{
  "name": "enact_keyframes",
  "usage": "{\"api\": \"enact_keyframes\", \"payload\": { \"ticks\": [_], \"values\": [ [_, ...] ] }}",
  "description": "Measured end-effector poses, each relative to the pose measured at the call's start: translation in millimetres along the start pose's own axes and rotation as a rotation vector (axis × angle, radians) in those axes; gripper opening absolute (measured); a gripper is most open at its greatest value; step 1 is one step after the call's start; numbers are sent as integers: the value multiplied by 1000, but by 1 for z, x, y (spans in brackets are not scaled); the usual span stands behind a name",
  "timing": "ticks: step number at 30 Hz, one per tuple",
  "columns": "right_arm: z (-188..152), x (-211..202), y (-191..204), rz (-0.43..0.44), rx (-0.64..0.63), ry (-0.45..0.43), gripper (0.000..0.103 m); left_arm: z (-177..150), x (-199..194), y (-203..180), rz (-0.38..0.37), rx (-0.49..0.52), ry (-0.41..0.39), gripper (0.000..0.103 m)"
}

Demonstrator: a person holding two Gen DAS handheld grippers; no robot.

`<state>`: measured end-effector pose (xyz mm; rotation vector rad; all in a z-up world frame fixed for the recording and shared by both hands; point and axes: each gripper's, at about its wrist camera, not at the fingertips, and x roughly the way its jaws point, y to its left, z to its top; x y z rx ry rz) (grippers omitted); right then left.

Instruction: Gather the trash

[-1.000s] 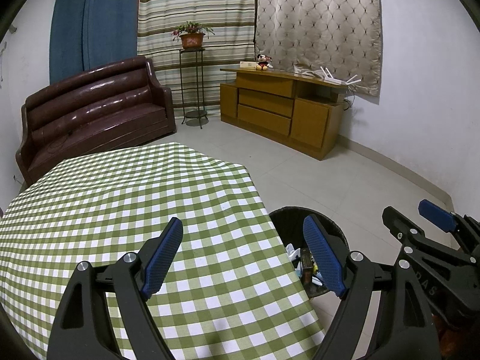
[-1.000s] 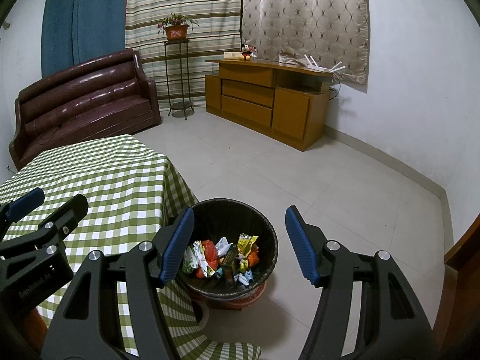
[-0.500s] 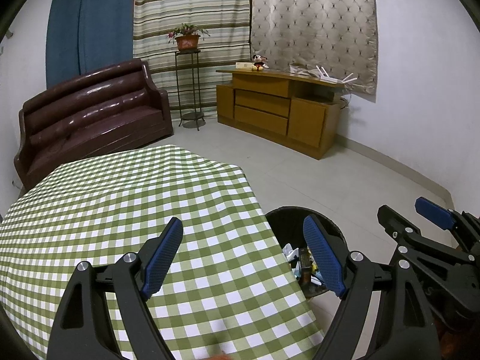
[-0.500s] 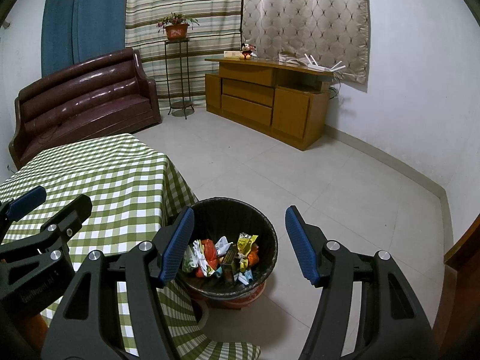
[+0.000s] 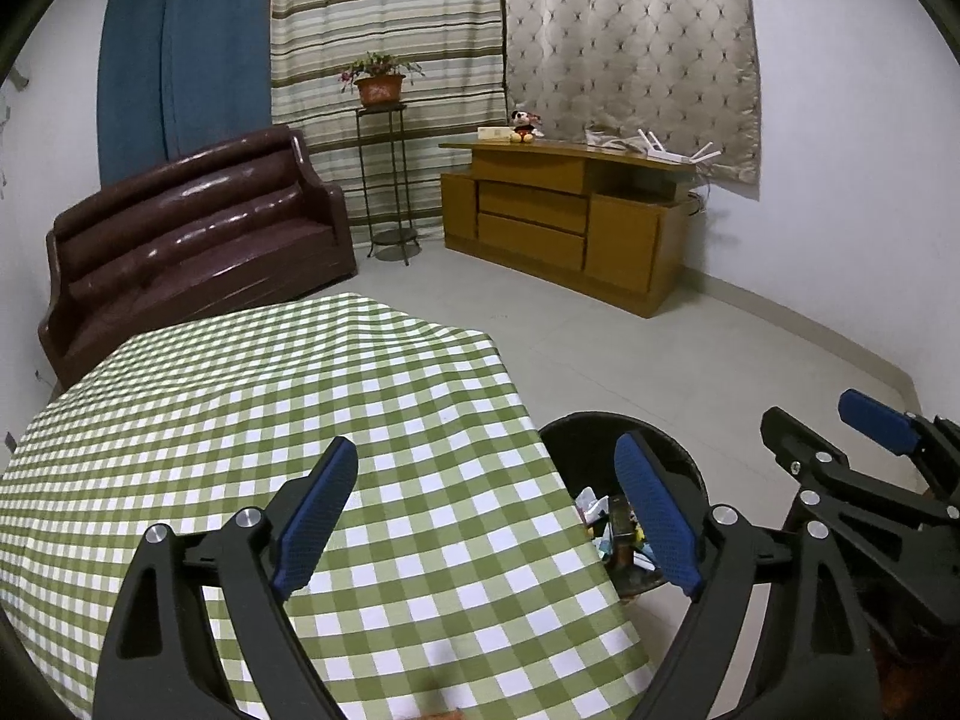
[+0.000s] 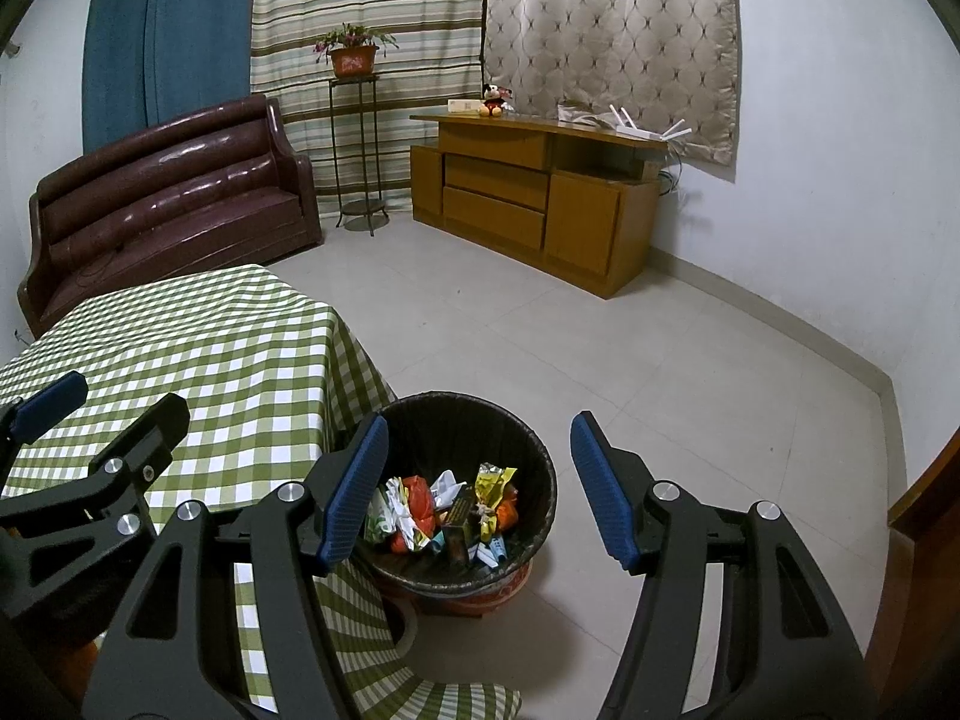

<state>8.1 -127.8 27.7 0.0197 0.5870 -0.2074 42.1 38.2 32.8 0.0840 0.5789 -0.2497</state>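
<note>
Seemingly the collecting is all but finished. From the left wrist view, the left gripper (image 5: 486,516) hangs above the near edge of the green-checked table (image 5: 252,420); its jaws are opening, with nothing between the blue pads. No wrapper shows on the cloth from this view. The black trash bin (image 5: 600,438) stands on the floor just beside the table's corner, at about four o'clock from the table's middle, partly hidden behind the right-hand finger. The right gripper (image 5: 870,450) juts in at three o'clock, over the bin's far side.

From the right wrist view, the right gripper (image 6: 477,486) hovers directly over the bin (image 6: 540,456), released, jaws apart and holding nothing. The trash (image 6: 444,510), a heap of crumpled coloured wrappers, lies inside the bin, below the gap between the fingers. The left gripper (image 6: 96,420) sits at nine o'clock over the tablecloth (image 6: 240,348).

To close the step well, I judge it best to keep both claws wide while pulling away from the bin, so no wrapper catches on a pad, and to scan the cloth's hidden near edge for leftovers before stopping.
</note>
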Motion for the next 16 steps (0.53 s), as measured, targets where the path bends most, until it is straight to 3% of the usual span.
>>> {"api": "enact_keyframes", "payload": {
  "ticks": [16],
  "values": [
    [2, -1, 0, -1, -1, 2, 62, -3, 7, 9, -16, -38, 49, 85]
  ]
}}
